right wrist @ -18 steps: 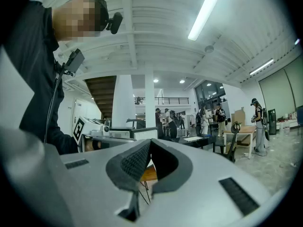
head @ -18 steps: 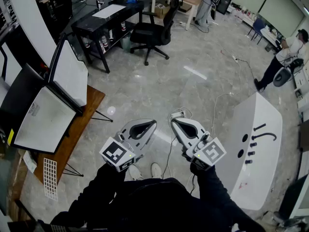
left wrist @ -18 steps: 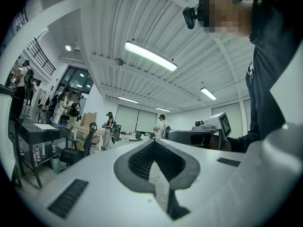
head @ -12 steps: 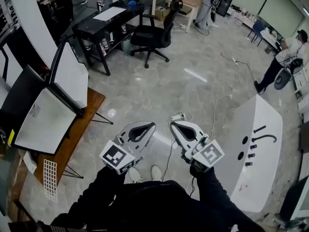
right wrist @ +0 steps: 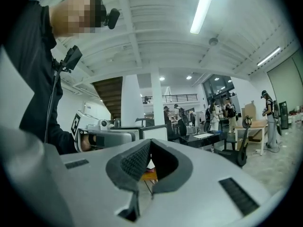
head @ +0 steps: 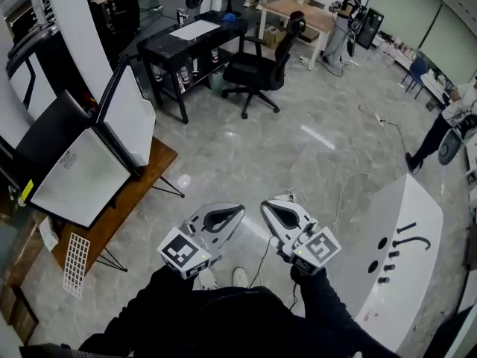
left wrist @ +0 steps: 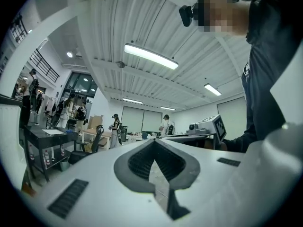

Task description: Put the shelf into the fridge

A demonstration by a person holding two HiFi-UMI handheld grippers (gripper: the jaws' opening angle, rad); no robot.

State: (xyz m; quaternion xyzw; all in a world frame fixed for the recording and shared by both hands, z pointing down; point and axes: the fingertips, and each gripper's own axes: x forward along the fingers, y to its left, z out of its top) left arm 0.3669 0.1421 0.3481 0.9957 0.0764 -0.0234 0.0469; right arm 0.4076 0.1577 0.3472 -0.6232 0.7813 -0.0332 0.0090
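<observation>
We see matt pale grey plastic on the left gripper [head: 238, 209] and the right gripper [head: 263, 206]; their pads [left wrist: 142, 161] are dark and finely ribbed. The floor [head: 261, 148] looks like polished grey stone, glossy. The table [head: 141, 177] at left is brown wood. The shelf [head: 76, 263] is a matt white grid.

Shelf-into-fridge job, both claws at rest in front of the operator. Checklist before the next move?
1. Left claw empty: ok, shut with nothing in it.
2. Right claw empty: ok, shut with nothing in it.
3. Claws open for a grasp: not ok, both shut.
4. Shelf located: ok, white wire shelf lies flat at the near end of the wooden table, left of both claws and untouched.
5. Opening ready to receive it: cannot tell; the white boxes on the table show no interior.
</observation>
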